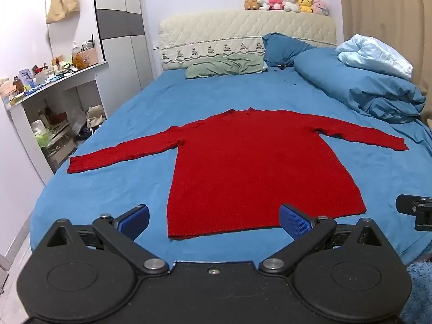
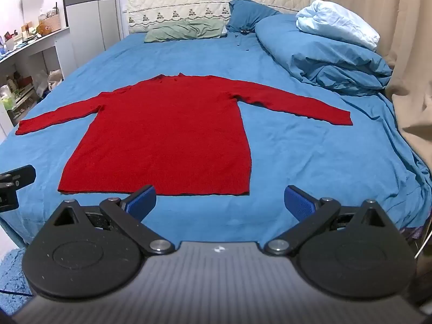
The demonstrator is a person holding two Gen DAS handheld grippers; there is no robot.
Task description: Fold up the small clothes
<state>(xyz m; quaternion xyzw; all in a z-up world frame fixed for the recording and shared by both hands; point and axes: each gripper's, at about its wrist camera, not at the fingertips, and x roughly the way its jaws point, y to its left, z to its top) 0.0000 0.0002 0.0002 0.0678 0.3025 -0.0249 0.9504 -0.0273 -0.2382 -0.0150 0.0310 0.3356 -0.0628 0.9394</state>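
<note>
Fingers: both pairs spread wide and holding nothing. Blue pads of the left gripper (image 1: 214,220) frame the sweater's hem from just short of it; the right gripper (image 2: 220,198) hangs over bare sheet at the hem's right corner.
Bed: big blue-sheeted bed (image 2: 310,148) carries everything; a rolled blue duvet (image 2: 324,54) with a pale blanket on top is piled along the right side, a green pillow (image 2: 186,31) up at the headboard.
Sweater: red knit sweater (image 1: 256,167) lies flat in the middle of the sheet, neck toward the headboard, hem toward the grippers, both sleeves stretched straight out sideways. Nothing folded yet, by the look of it.
Handling: looks soft, light and limp, a stretchy knit that will sag and drag on the sheet rather than hold a shape. Best pinch points are likely the left cuff (image 1: 74,164) and the right cuff (image 2: 345,118), or a shoulder seam together with the hem corner on one side, to carry a sleeve across the body.
Pose: both grippers level, side by side at the foot of the bed, pointing up along the sweater; each sees the other's edge at the frame border.
</note>
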